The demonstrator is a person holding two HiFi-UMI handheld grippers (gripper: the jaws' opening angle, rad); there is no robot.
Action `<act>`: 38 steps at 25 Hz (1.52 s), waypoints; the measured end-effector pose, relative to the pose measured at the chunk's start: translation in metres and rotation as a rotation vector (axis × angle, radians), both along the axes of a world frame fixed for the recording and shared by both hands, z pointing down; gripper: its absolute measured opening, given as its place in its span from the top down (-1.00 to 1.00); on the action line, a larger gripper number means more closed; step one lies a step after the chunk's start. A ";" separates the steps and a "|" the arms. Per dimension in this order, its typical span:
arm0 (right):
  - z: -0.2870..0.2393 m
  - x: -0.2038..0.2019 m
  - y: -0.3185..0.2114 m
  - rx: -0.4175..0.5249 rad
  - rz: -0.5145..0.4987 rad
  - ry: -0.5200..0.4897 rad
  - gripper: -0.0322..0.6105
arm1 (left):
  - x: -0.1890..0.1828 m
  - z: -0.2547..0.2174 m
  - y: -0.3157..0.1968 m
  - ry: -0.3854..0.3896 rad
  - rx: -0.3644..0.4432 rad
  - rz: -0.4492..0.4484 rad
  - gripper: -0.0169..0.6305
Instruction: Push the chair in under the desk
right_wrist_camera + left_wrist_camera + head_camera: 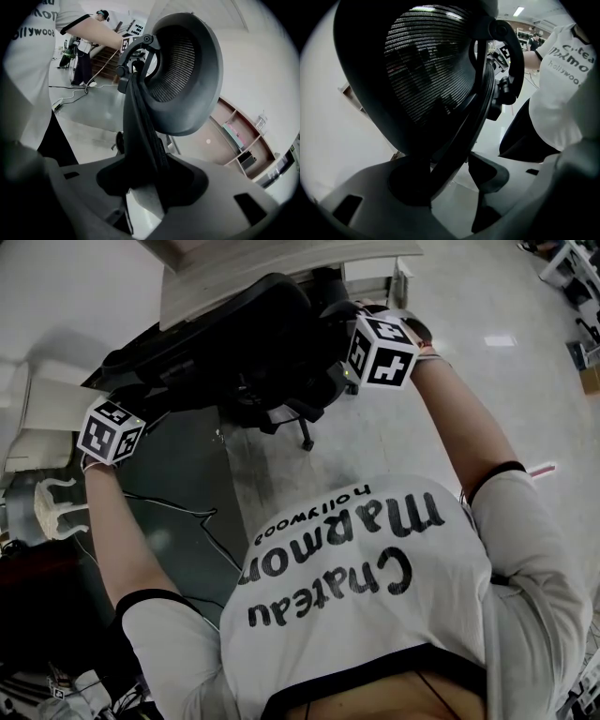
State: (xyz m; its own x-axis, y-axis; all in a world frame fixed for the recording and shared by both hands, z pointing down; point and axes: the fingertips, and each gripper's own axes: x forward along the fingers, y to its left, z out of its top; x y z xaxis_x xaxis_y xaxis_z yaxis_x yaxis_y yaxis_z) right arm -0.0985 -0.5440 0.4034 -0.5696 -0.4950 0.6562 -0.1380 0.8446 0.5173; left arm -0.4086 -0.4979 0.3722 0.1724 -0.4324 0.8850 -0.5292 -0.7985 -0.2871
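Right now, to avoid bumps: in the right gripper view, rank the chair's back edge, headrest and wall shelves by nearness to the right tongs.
1. Chair's back edge, between the right tongs.
2. Headrest, just above.
3. Wall shelves, far lower right.

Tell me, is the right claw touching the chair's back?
Touching. The right gripper view shows the right claw clamped on the chair back, its edge squeezed between the jaws.

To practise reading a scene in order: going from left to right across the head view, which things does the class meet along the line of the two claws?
left claw → chair → right claw
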 end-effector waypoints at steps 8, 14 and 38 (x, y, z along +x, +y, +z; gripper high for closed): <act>-0.001 -0.001 -0.005 0.009 0.008 -0.016 0.24 | -0.001 0.001 -0.005 -0.009 0.091 0.005 0.13; -0.007 0.010 0.001 0.006 0.036 0.013 0.06 | -0.002 0.000 0.001 -0.183 0.277 0.075 0.12; 0.021 0.026 0.194 -0.240 0.300 -0.237 0.29 | 0.131 0.025 0.201 0.841 0.378 -0.399 0.38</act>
State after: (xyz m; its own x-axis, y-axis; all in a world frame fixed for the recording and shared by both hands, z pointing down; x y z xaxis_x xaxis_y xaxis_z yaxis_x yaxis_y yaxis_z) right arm -0.0730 -0.3503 0.4247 -0.5726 -0.5111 0.6410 -0.4863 0.8412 0.2364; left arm -0.2774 -0.2966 0.3971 0.4597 -0.8225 0.3349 -0.8857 -0.4522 0.1050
